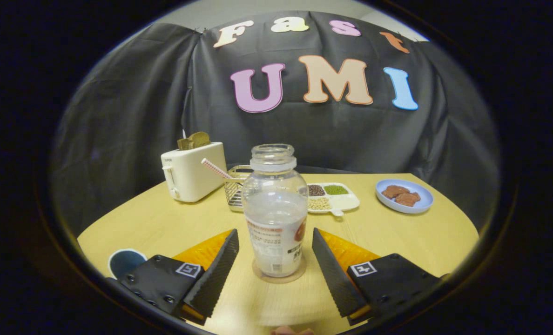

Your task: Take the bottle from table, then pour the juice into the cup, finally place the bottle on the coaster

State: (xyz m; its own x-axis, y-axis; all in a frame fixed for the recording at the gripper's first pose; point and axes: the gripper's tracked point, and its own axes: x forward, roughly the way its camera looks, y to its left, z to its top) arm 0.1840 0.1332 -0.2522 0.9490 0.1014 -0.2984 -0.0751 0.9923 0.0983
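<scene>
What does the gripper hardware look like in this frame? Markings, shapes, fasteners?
The gripper has two wedge-shaped fingers with ribbed inner faces, tapering toward the tips. Each finger sits on a dark, blocky mount with a square black-and-white marker on top; the left mount shows several round screw heads. No cables can be seen. The fingers stand open on either side of the bottle, not pressing on it.
</scene>
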